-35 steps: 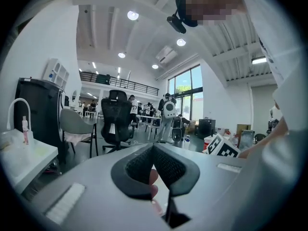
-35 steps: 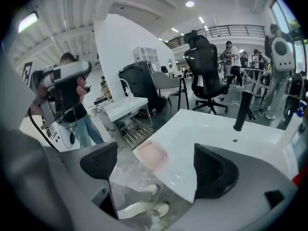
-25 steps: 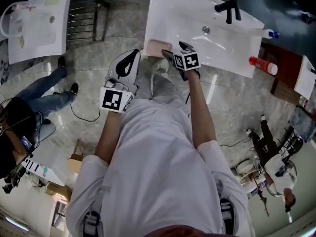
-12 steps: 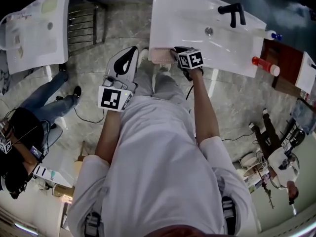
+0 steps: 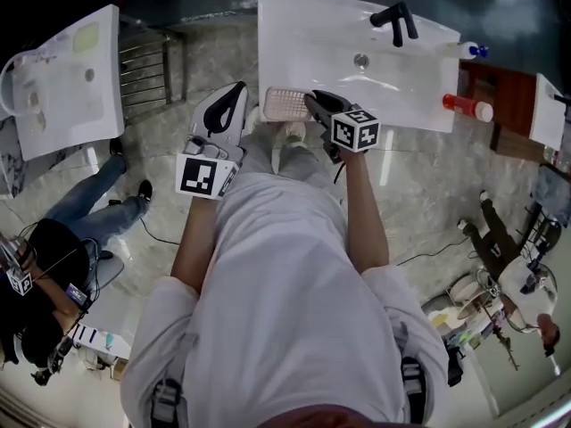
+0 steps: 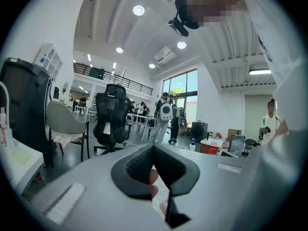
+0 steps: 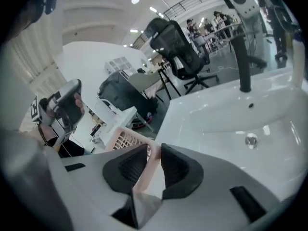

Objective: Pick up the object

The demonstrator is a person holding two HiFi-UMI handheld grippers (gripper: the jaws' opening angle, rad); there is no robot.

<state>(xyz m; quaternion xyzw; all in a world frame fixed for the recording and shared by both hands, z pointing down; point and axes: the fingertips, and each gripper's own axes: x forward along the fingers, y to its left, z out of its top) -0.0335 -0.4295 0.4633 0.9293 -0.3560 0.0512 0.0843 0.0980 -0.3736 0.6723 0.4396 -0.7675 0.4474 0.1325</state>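
A pink slotted soap dish (image 5: 284, 103) hangs just off the front left corner of the white washbasin (image 5: 312, 43). My right gripper (image 5: 312, 105) grips its right rim; in the right gripper view the pink rim (image 7: 150, 165) stands between the two black pads, which are still closing on it, and the dish's grid (image 7: 126, 139) sticks out to the left. My left gripper (image 5: 232, 96) hovers beside the dish to its left, apart from it. In the left gripper view its jaws (image 6: 153, 148) meet at the tips with nothing between them.
A black faucet (image 5: 395, 20) and a drain (image 5: 361, 60) are in the basin. A red bottle (image 5: 464, 107) lies at its right end. A second white basin (image 5: 62, 61) and a metal rack (image 5: 152, 65) stand to the left. People sit and stand on the floor around.
The right jaws went from wide apart to pressed on the dish's rim. The dish left the basin's front corner and now shows its slotted face. The left gripper stayed about where it was.
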